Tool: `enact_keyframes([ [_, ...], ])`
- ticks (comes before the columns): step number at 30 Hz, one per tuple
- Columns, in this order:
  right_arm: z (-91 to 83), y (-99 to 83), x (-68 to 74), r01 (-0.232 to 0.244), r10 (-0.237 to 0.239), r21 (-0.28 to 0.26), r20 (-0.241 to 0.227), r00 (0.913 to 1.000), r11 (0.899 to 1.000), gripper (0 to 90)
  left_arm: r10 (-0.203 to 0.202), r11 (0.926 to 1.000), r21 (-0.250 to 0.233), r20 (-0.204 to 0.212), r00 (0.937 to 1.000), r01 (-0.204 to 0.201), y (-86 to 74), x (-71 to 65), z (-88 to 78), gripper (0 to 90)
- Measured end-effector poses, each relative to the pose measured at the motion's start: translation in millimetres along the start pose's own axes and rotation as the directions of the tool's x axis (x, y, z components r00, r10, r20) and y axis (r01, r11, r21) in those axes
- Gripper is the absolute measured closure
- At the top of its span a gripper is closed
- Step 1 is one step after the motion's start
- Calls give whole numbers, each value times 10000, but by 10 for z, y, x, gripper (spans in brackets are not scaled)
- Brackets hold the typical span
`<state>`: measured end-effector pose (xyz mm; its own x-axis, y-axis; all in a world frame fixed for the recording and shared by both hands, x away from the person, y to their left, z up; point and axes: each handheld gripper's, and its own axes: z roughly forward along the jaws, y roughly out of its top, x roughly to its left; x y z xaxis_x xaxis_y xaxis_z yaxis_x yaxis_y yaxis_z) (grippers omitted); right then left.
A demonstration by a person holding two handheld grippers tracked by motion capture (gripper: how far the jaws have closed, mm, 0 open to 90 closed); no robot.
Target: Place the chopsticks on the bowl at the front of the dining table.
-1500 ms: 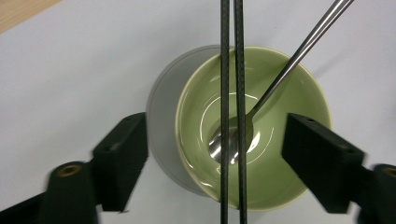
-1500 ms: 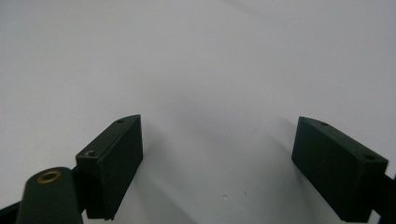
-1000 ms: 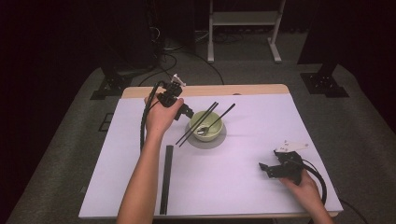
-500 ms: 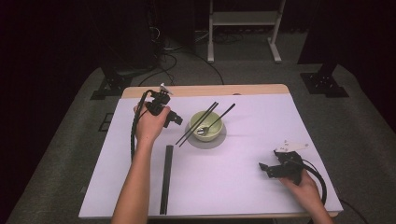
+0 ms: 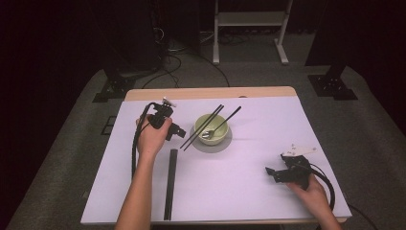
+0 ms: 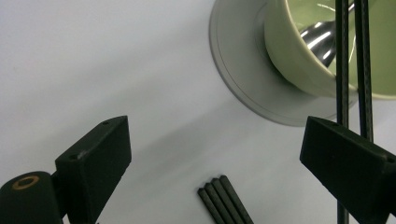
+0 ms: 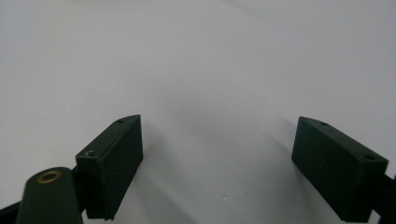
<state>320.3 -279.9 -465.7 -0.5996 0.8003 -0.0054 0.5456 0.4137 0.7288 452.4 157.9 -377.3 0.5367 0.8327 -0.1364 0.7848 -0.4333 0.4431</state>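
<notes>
While the left gripper (image 5: 173,129) hangs with jaws spread and empty at about 9 o'clock of the green bowl (image 5: 213,129) in the high view, the likely step is a reach for the chopsticks (image 5: 210,127) lying across the bowl's rim. A good grasp would take both sticks together near their lower ends, clear of the rim, and lift evenly so the bowl stays on its grey saucer (image 5: 212,144). A long black holder (image 5: 169,182) lies on the counter (image 5: 249,191) at 7 o'clock of the bowl, and the right gripper (image 5: 272,173) rests well apart at 4 o'clock.

Seen from the left gripper view, the chopsticks (image 6: 352,56) run beside the far jaw, not between the two; a spoon (image 6: 317,39) sits in the bowl (image 6: 299,60), and the holder's end (image 6: 224,200) lies between the jaws.

From the right gripper view, its jaws stand wide open over bare counter (image 7: 196,56).
</notes>
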Motion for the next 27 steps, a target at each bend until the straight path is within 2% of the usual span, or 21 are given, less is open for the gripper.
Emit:
enact_keyframes([
  [2, 0, 0, 0, 2, -2, 0, 1, 10000, 10000, 152, -37, 10000, -14, 40, 10000, 37, -29, -25, 14, 79],
  [9, 0, 0, 0, 3, -3, 0, 1, 10000, 10000, 152, 246, 9996, 144, 208, 9995, -249, -128, -110, 38, 79],
  [13, 0, 0, 0, 4, -4, 0, 3, 10000, 10000, 152, 301, 9995, 78, 389, 9988, -304, -184, -172, 62, 79],
  [19, 0, 0, 0, 2, -2, 2, -1, 10000, 10000, 152, 563, 9983, 115, 618, 9965, -571, -212, -285, 80, 79],
  [22, 0, 0, 0, 5, -5, 2, 1, 10000, 10000, 152, 578, 9983, 30, 793, 9952, -582, -224, -329, 83, 79],
  [27, 0, 0, 0, 5, -5, 2, 3, 10000, 10000, 152, 603, 9981, 43, 837, 9947, -609, -247, -348, 91, 79],
])
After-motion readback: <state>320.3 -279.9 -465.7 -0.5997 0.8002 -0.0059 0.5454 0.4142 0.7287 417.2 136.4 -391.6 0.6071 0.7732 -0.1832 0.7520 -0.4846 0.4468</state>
